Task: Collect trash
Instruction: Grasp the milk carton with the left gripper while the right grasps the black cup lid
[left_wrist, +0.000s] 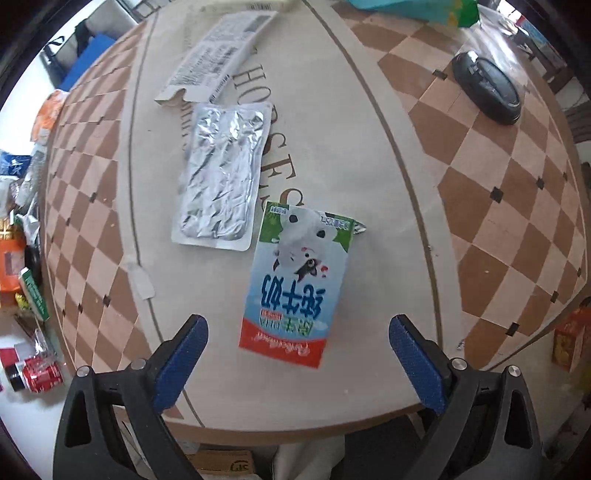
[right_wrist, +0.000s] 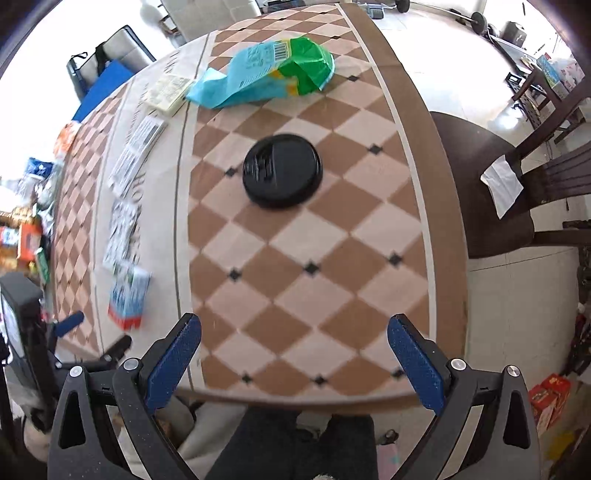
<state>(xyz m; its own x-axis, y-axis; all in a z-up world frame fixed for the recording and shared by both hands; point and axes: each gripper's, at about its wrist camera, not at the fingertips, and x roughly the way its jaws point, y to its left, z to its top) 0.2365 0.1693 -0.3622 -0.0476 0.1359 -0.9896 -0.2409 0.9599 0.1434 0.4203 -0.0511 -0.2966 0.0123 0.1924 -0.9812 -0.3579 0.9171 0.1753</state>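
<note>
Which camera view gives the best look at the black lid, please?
The right wrist view: the black lid lies centred, whole and face-on. The left wrist view shows it only at the upper right edge, stretched by the lens.

Flat litter, open tabletop between pieces

Ahead of the left gripper (left_wrist: 295, 354), its jaws spread, the milk carton (left_wrist: 295, 284) lies flat, the foil pack (left_wrist: 221, 173) just beside it. Bare table (right_wrist: 295, 295) separates the right gripper (right_wrist: 293, 350) from the black lid (right_wrist: 282, 175); the blue-green bag (right_wrist: 266, 74) lies beyond, a chair (right_wrist: 491, 192) alongside.
</note>
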